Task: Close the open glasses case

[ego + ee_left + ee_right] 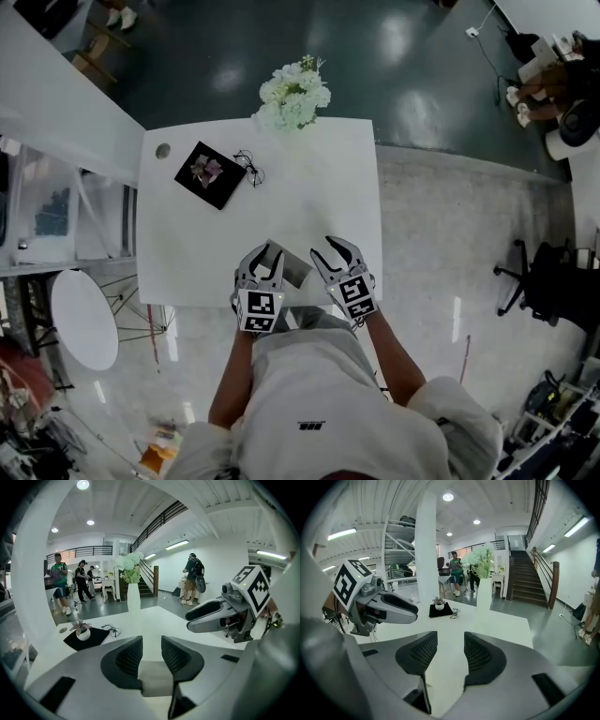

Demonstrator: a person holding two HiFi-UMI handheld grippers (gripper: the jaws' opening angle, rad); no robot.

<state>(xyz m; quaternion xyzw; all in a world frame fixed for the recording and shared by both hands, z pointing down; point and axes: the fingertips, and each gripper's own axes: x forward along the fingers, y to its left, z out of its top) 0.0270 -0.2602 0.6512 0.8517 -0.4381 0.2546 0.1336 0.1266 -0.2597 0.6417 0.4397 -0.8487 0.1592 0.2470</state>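
The open glasses case (294, 269) is grey and lies at the white table's (319, 187) front edge, between my two grippers. My left gripper (262, 255) is open right at the case's left side. In the left gripper view the pale case (157, 679) lies low between the left gripper's (145, 651) jaws, and I cannot tell whether they touch it. My right gripper (330, 248) is open just right of the case, with nothing between the jaws in its own view (444, 656). A thin dark edge (423, 693) of the case shows by its left jaw.
A black mat (211, 174) with a small potted plant lies at the table's far left, with a pair of glasses (250, 167) beside it. A white vase of flowers (294, 94) stands at the far edge. A round side table (84, 319) stands at the left.
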